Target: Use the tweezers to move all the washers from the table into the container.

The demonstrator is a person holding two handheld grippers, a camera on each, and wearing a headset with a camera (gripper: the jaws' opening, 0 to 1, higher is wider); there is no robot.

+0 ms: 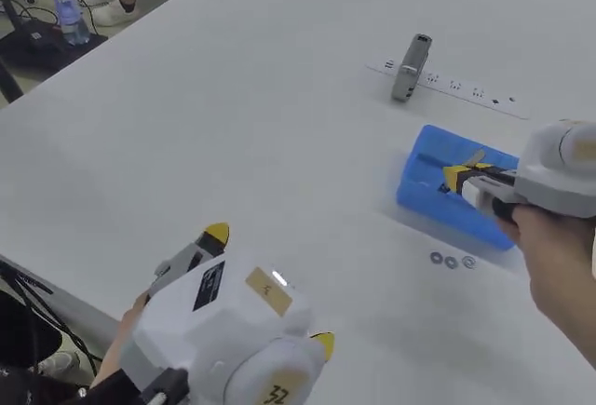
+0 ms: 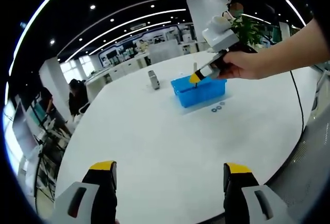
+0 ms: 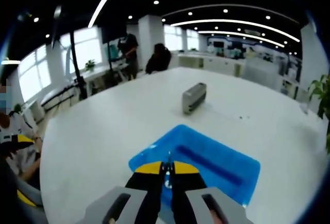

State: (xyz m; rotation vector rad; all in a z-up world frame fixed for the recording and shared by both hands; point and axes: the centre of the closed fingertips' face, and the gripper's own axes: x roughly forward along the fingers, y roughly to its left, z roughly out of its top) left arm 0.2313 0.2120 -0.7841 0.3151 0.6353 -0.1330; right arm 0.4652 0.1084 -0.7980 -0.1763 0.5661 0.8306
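**Tweezers held over the blue container, three washers on the table beside it**

The right gripper [image 1: 456,178] hangs over the blue container [image 1: 433,149]. Its yellow-tipped fingers [image 3: 149,168] are pressed together on the tweezers [image 3: 168,178]. In the right gripper view the thin metal tweezers stick out from between the tips and point down over the container's near end. Whether anything sits in their points is too small to tell. A hand [image 1: 549,247] grips this gripper from behind.

Three washers [image 1: 452,261] lie in a short row on the white table [image 1: 279,126]. They are just beside the container's long wall on the person's side, and apart from the tweezers and the closed fingers. In the left gripper view they lie on the table in front of the container.

The left gripper [image 1: 270,289] is low and close to the person, well apart from the container and the washers. Its two fingers stand wide apart over bare table, touching neither.

Beyond the container a grey block [image 1: 410,68] stands on the table against a white power strip [image 1: 466,88].
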